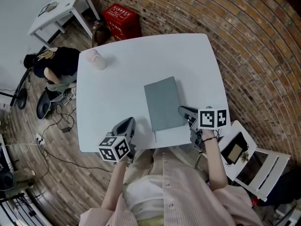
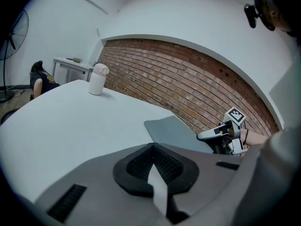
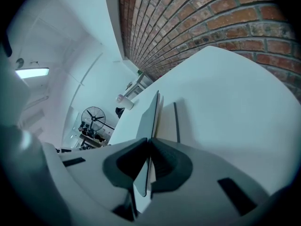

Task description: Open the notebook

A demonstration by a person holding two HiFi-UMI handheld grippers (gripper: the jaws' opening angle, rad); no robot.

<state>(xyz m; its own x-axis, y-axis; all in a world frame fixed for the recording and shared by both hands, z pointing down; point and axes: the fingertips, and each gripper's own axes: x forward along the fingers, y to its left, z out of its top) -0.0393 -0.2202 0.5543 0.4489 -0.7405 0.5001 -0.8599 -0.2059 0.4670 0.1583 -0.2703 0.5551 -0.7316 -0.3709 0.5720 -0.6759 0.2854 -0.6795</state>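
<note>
A grey notebook [image 1: 163, 102] lies on the white table [image 1: 117, 84], a little right of its middle. My right gripper [image 1: 184, 111] is at the notebook's near right edge, shut on the grey cover. In the right gripper view the cover [image 3: 149, 117] runs edge-on between the closed jaws of the right gripper [image 3: 148, 157], raised a little off the pale pages beside it. My left gripper [image 1: 128, 124] rests at the table's near left edge, apart from the notebook [image 2: 176, 133]. Its jaws stand together with nothing in them in the left gripper view [image 2: 153, 166].
A white lidded cup [image 1: 97, 60] stands near the table's far left corner. A brick wall curves behind and right of the table. On the floor are a red crate [image 1: 121, 20], a seated person [image 1: 54, 65], a small white side table [image 1: 59, 11] and a white chair [image 1: 256, 166].
</note>
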